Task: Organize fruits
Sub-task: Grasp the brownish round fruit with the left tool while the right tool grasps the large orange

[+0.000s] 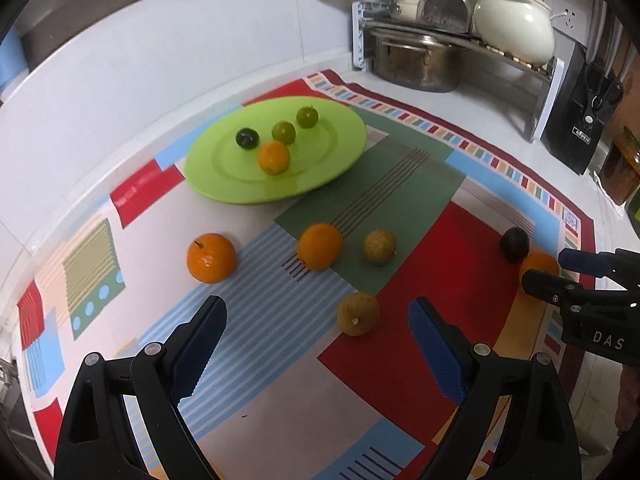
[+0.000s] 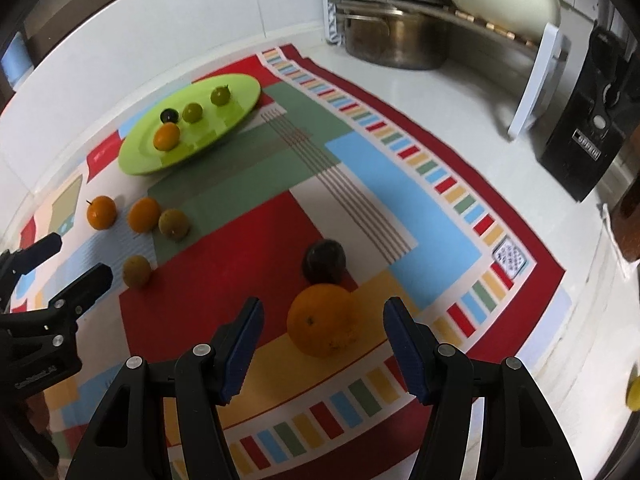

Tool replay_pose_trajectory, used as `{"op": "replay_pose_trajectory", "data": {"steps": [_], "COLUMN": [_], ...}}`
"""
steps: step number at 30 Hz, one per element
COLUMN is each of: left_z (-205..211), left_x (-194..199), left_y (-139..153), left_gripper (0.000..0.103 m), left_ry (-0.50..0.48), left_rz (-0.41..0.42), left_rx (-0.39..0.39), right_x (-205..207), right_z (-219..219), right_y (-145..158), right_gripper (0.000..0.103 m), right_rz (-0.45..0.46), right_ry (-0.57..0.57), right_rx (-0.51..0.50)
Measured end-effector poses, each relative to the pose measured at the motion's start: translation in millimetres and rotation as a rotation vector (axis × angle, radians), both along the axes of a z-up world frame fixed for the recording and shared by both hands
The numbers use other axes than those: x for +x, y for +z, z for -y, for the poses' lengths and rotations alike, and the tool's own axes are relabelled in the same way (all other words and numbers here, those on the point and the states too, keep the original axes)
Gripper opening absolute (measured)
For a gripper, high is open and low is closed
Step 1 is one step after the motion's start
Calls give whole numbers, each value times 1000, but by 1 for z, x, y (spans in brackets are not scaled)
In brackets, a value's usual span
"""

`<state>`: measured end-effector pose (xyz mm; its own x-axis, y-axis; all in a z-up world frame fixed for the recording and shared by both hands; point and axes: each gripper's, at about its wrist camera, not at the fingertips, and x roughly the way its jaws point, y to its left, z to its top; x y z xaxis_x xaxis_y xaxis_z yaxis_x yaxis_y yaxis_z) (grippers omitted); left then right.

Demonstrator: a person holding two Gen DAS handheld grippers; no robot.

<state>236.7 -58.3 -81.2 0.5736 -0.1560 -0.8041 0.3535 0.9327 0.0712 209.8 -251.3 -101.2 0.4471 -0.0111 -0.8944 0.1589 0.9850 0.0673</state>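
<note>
On a kitchen counter spread with a patchwork cloth [image 2: 248, 232], your two grippers angle down over loose fruit. Your left gripper [image 1: 316, 316] stands wide apart with nothing between its blue pads; a speckled yellow-brown fruit [image 1: 358, 314] lies on the cloth just ahead of it, toward the right-hand finger. Beyond that fruit sit a stemmed orange [image 1: 211, 258], a second orange [image 1: 319, 246] and another speckled fruit [image 1: 380, 247], in a row across the middle of the cloth. Your right gripper [image 2: 322, 322] is spread to a middling width, and a large orange [image 2: 322, 320] sits on the cloth just ahead of its fingertips, clear of both pads and nearer the right-hand finger; it lies close to the cloth's near edge, with a dark purple fruit [image 2: 324, 266] just behind it, touching or nearly so. Toward the cloth's far left corner rests a green plate [image 1: 320, 176] carrying a small orange fruit [image 1: 274, 157], two green ones [image 1: 283, 132] and a dark green one [image 1: 246, 138]. Steel pots and a cream pot [image 1: 516, 28] fill a rack at the counter's back corner.
</note>
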Motion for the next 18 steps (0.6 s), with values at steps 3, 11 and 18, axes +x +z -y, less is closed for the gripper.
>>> {"op": "replay_pose_trajectory", "data": {"steps": [3,11,18], "left_z": [2,4,8], "left_x": [4,16,17], "left_y": [-8,-22,-30], "left_gripper": [88,62,40], "left_ry": [-9,-1,-28], "left_rz": [-20,-76,-124], "left_rx": [2,-42,-77], "right_x": [1,3,4], "right_z": [1,-1,-1], "right_y": [-4,-15,-18], "right_gripper": [63,57,46], "right_rz": [-11,-42,-52], "right_ry": [-6,-1,6], "right_rx": [-3,-5,5]}}
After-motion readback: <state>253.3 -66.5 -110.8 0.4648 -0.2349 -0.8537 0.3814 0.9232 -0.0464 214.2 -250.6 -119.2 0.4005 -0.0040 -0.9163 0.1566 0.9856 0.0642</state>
